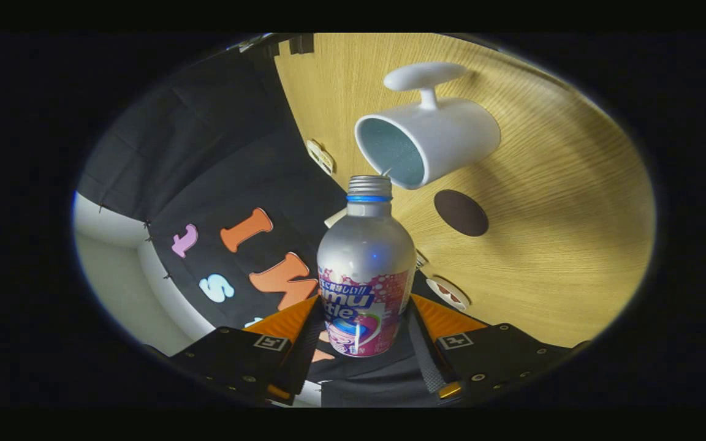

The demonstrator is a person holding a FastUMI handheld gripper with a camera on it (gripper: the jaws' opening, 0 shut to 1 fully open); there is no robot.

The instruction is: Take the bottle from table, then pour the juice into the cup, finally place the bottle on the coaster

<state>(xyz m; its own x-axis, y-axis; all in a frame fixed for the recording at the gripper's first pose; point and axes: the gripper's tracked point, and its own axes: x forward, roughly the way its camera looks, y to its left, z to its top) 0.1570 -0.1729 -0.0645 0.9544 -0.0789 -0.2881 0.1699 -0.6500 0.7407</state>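
My gripper (362, 318) is shut on a silver bottle (365, 263) with a pink and blue label, both fingers pressing its lower body. The whole view is rolled sideways, so the bottle is tipped. Its uncapped threaded mouth (369, 182) sits right at the rim of a white cup (432, 144) with a bluish inside and a handle. A thin thread of liquid seems to run from the mouth into the cup. A round dark brown coaster (461, 212) lies on the wooden table (561, 233) just beside the cup, beyond the fingers.
The booth's black cloth wall (206, 159) stands along the table's edge, with a few small white tags (448, 293) where they meet. Bare wood spreads past the cup and coaster.
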